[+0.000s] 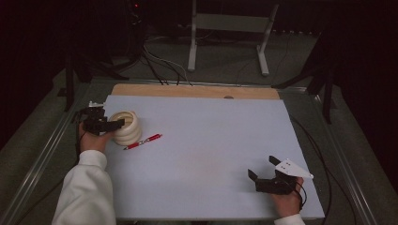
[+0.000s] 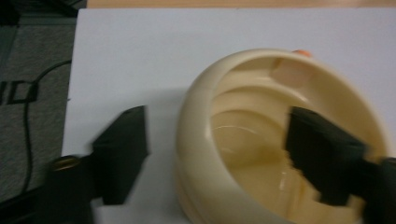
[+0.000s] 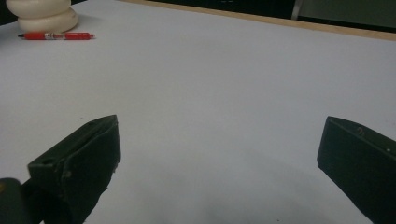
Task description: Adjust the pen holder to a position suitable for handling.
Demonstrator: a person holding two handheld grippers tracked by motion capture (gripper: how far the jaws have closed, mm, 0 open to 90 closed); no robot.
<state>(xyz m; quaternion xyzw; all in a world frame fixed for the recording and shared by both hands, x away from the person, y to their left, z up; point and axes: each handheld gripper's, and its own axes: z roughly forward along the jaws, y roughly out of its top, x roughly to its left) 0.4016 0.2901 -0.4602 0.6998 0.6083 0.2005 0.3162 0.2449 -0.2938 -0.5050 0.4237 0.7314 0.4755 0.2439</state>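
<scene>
left claw [image 2: 212, 154] of mine straddles the near wall of the cream ribbed bowl [image 2: 280, 140]: one jaw sits outside the wall on the white sheet, the other is down inside the hollow. both pads look a little off the wall, so i count the jaws as half wide with the rim between them, gripping nothing. from above, that claw [image 1: 115, 124] reaches the bowl [image 1: 126, 126] from its left side, near the left edge of the white table cover [image 1: 211, 154], my white sleeve [image 1: 87, 187] trailing back to the bottom of the frame. just beside the bowl on its right lies a red pen [image 1: 143, 141], angled, one end near the bowl's base. my right claw [image 1: 263, 168] rests well apart from all that, at the near right part of the cover, jaws spread wide with bare sheet between them; along those jaws [image 3: 217, 154] the pen [image 3: 56, 36] and bowl [image 3: 42, 14] sit far off. past the cover runs a strip of wooden board [image 1: 197, 91], then cables [image 1: 159, 65] and a pale metal stand [image 1: 230, 37] on the dark floor.
</scene>
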